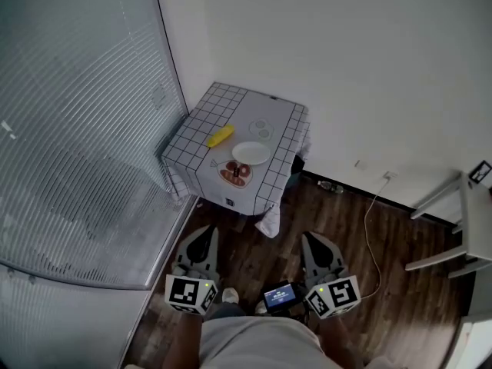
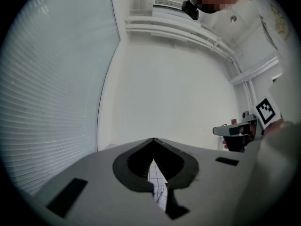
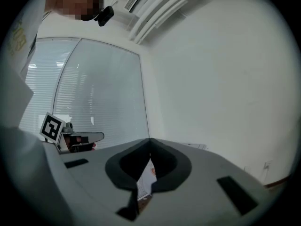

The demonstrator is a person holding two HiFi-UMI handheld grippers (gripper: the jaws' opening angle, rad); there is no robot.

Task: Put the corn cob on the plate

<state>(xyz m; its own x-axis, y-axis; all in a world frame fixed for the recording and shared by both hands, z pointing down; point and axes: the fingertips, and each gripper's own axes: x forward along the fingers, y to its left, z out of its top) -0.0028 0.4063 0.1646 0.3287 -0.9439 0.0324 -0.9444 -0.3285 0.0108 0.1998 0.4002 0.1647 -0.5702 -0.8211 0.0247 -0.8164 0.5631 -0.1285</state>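
A yellow corn cob lies on the left part of a small table with a checked cloth in the room's corner. To its right sits an empty white plate. Both grippers are held low and close to the person, well short of the table. My left gripper is shut with nothing in it; its tips meet against the white wall. My right gripper is shut and empty too, tips together. Through each jaw gap only a sliver of the checked cloth shows.
A bowl-like dish with reddish food stands at the table's near edge, and a pale item lies behind the plate. Blinds line the left. A cable trails on the dark wood floor; a white frame stands at right.
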